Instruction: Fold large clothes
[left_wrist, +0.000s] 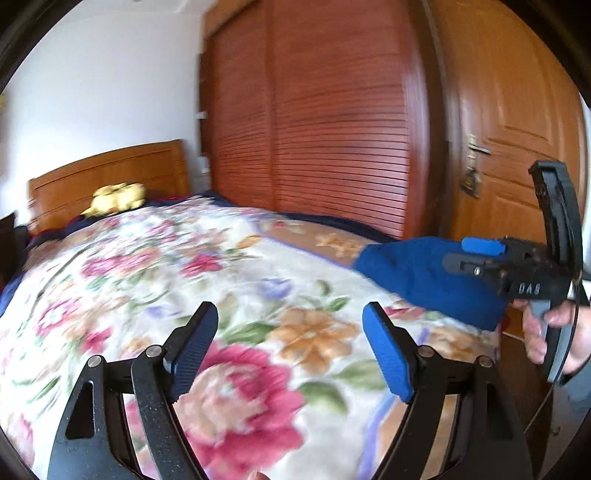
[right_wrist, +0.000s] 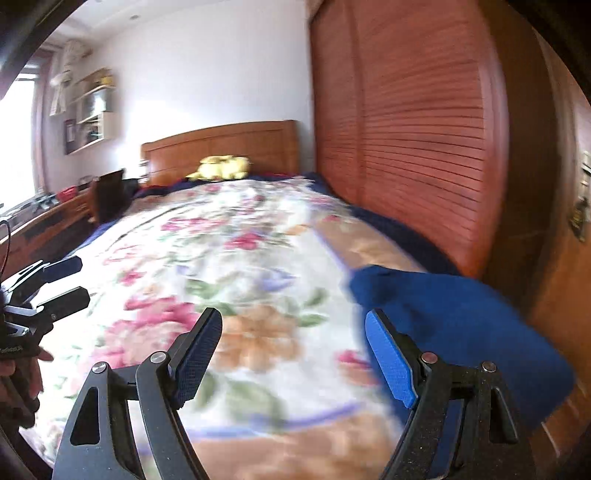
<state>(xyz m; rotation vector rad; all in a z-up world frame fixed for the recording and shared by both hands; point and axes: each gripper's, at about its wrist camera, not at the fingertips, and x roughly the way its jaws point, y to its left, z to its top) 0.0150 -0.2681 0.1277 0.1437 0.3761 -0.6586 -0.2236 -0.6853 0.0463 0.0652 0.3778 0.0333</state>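
Note:
A dark blue garment (right_wrist: 461, 325) lies bunched at the near right corner of the bed, on the floral blanket (right_wrist: 229, 258). My right gripper (right_wrist: 293, 354) is open and empty, its right finger at the garment's left edge. In the left wrist view the garment (left_wrist: 417, 273) lies at the right, and the right gripper (left_wrist: 458, 258) shows side-on in front of it, held by a hand. My left gripper (left_wrist: 290, 343) is open and empty above the blanket (left_wrist: 184, 280), left of the garment. It shows at the left edge of the right wrist view (right_wrist: 70, 280).
A yellow plush toy (right_wrist: 221, 168) lies by the wooden headboard (right_wrist: 221, 144). A slatted wardrobe (right_wrist: 406, 147) runs along the bed's right side, with a wooden door (left_wrist: 517, 140) beyond it. A desk (right_wrist: 44, 221) and chair (right_wrist: 109, 195) stand at the left.

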